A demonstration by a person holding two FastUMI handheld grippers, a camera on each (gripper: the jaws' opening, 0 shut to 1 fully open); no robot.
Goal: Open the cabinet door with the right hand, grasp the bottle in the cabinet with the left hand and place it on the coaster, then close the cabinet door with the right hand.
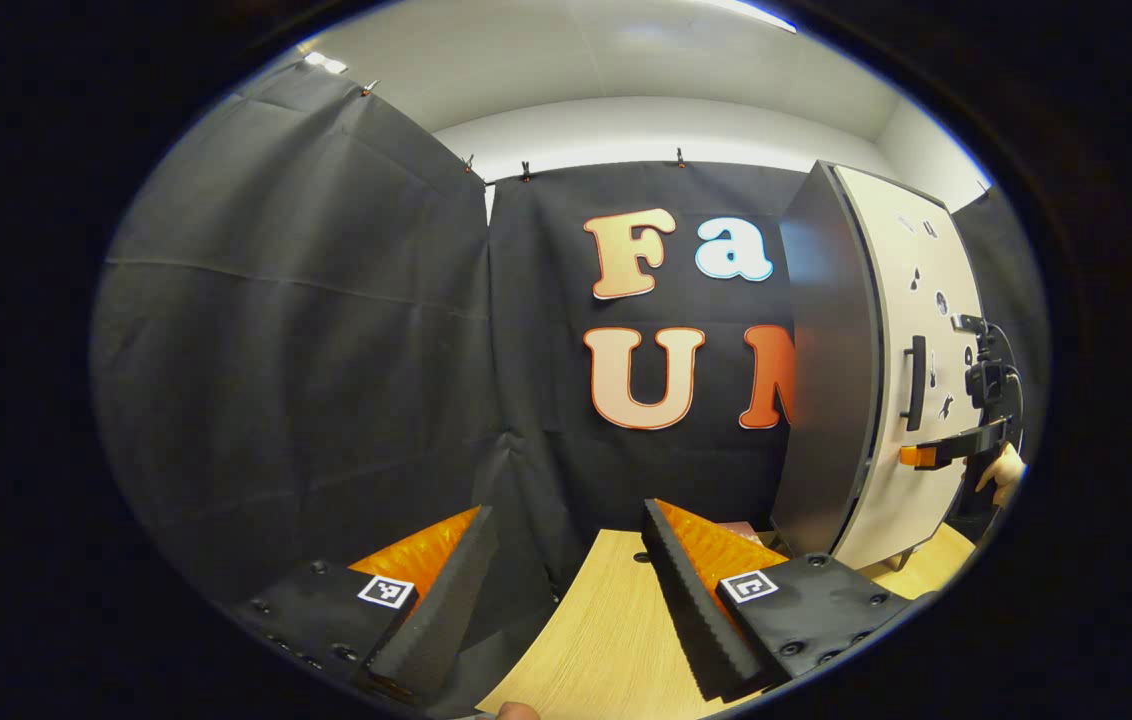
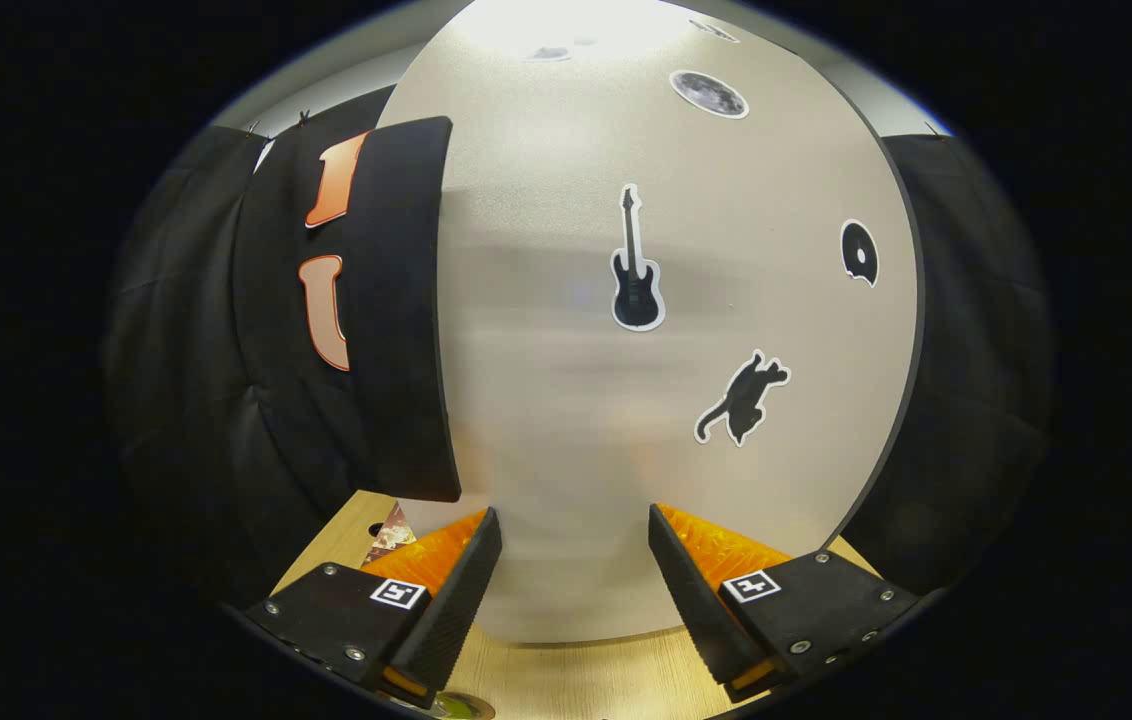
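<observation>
Plainly both grippers, left (image 1: 566, 575) and right (image 2: 571, 575), gape empty before the sticker-covered cabinet door (image 2: 666, 330).

I'm holding the left gripper (image 1: 566, 590) level, its jaws standing apart and empty. I'm keeping the right gripper (image 2: 571, 580) spread wide too, gripping nothing.

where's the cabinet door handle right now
In the left gripper view, the handle sits on the pale cabinet door at the right side, just left of the right gripper, which is close below it.
</observation>
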